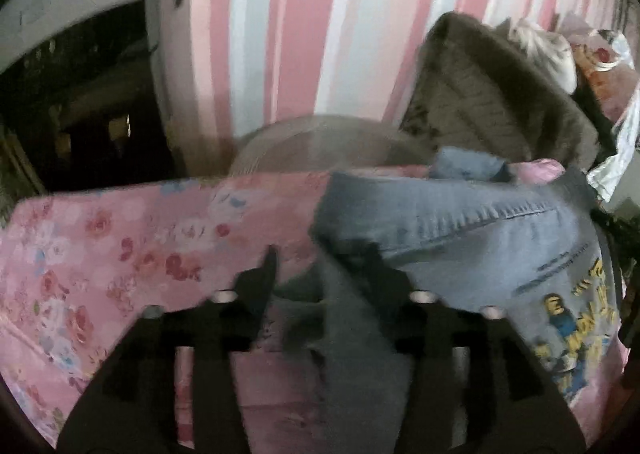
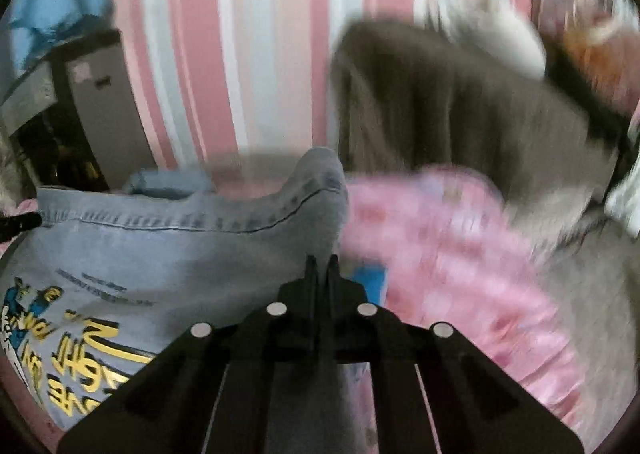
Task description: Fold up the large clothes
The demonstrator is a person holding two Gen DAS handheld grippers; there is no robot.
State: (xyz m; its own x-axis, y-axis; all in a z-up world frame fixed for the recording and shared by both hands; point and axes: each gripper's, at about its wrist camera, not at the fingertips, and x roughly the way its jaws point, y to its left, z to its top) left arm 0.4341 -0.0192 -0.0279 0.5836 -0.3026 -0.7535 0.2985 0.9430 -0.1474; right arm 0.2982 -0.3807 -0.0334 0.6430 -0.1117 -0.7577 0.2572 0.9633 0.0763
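- The grey shirt [image 2: 168, 246] lies on the pink bed [image 1: 100, 254], ready for folding.
- The right tool [image 2: 320, 266] pinches its edge shut.
- The left tool [image 1: 324, 266] stands half wide around a fold, not pressing.

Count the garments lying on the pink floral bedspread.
2, as far as shows. The grey printed T-shirt lies on the floral bedspread in front of both grippers; a brown fleece garment is heaped behind it by the striped wall. The far-right clutter may hide more.
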